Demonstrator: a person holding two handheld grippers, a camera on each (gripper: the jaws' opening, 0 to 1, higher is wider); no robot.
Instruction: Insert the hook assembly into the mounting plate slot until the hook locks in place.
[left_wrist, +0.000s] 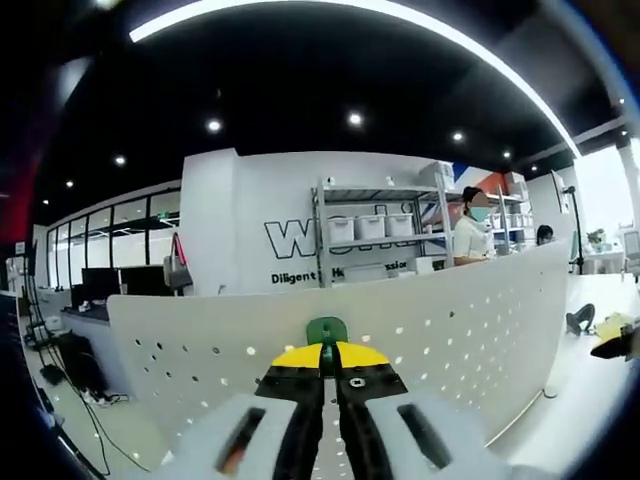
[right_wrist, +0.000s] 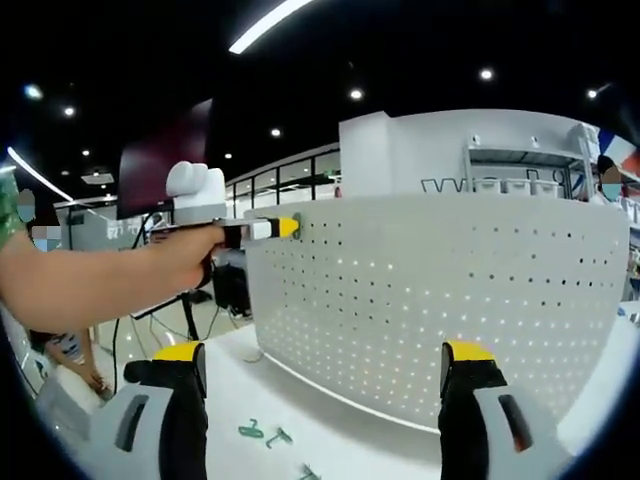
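Left gripper view: jaws pinch a green hook (left_wrist: 327, 331) at the pegboard (left_wrist: 450, 330); right jaws wide.

white wall (left_wrist: 250, 200) | large dark letters "W…", partly hidden | smaller line starting "Diligent"

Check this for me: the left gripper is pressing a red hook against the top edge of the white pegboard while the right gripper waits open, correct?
Not quite: the hook is green, not red, as the left gripper view shows it between the fingers of the left gripper. The rest holds: it sits at the top edge of the white pegboard, and the right gripper waits open.
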